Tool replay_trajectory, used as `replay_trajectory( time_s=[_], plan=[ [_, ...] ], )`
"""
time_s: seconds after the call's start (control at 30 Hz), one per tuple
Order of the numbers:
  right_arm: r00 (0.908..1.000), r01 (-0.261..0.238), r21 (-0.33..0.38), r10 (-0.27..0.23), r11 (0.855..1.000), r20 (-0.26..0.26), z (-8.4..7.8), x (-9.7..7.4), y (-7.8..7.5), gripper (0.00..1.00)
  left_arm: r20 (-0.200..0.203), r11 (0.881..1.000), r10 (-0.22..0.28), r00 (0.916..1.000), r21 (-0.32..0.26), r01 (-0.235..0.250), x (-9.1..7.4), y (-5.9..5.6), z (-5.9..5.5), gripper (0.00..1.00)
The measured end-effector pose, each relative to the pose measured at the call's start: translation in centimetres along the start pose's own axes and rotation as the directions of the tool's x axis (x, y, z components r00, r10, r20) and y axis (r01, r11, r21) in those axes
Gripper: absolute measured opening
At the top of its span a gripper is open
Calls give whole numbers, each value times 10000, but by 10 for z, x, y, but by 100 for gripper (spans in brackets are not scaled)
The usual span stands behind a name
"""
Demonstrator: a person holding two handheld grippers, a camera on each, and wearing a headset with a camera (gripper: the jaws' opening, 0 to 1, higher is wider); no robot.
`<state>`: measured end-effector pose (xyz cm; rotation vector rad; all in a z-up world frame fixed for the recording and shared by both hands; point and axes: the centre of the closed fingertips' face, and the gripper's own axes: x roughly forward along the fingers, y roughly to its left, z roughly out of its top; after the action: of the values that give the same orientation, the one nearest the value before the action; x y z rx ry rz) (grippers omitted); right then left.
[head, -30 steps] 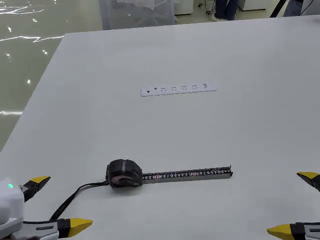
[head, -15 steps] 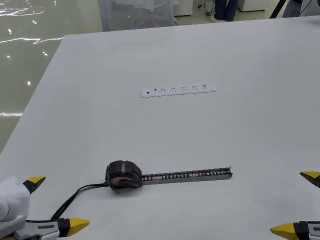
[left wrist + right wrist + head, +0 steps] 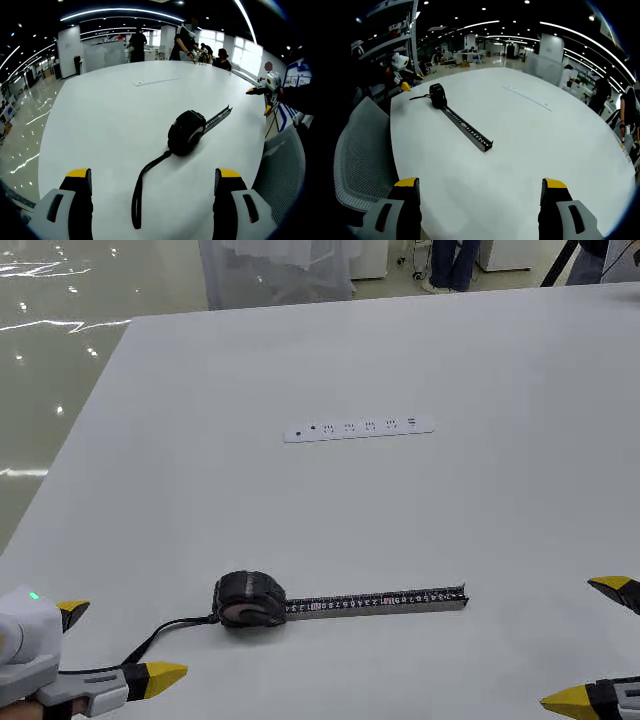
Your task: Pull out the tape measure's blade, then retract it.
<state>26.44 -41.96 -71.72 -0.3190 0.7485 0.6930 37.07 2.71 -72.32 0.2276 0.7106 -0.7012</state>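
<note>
White table (image 3: 400,500): broad matte top, taking up most of the head view; carries every item below.
Grey mesh chair (image 3: 357,160): lower left of the right gripper view, at the table edge.
Left gripper (image 3: 118,642): bottom left corner of the head view, held low over the near table edge and angled toward frame centre. Yellow-tipped jaws stand wide apart and grip nothing. In its own view the jaws rise at either side of the bottom, and the tape measure lies ahead between them.
Right gripper (image 3: 590,644): bottom right corner of the head view, held low and pointing inward. Jaws are spread wide and hold nothing. It sits well apart from the blade's end.
Dark sleeve (image 3: 300,97): right edge of the left gripper view, behind the right gripper.
Power strip (image 3: 359,428): flat white bar at upper centre of the head view, well apart from the tape measure.
Blade (image 3: 378,601): drawn out of the case and lying on the table, running rightward in the head view with its hook at the far right end.
Tape measure case (image 3: 248,599): black, lower centre-left of the head view, resting on the table and touched by neither gripper.
Strap (image 3: 160,635): black cord trailing from the case toward the lower left. Its loop lies between the left gripper's jaws, clear of both.
</note>
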Motion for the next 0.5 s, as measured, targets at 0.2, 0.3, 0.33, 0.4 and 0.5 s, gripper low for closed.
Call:
replay_trajectory(
  time_s=[0.2,0.3,0.33,0.4,0.5],
  plan=[
    [9991,-313,-311,304,9990,-279,3,7,-2,99,-24,9999,-25,10000,-129,24,1,-3,-1,99],
    [9985,-438,-485,421,9979,-347,8,10,-3,99,113,9983,522,9986,-283,-519,5,1,2,99],
    [9982,-492,-587,472,9971,-358,11,11,-3,99,-2,9974,548,9985,-476,-547,8,-3,-1,99],
    [9977,-590,-623,567,9963,-374,14,12,-3,99,-21,9925,1167,9932,-371,-1167,9,2,-2,99],
    [9969,-673,-860,635,9940,-455,16,14,-3,99,424,9941,883,9952,-677,-853,12,-13,6,99]
  ],
)
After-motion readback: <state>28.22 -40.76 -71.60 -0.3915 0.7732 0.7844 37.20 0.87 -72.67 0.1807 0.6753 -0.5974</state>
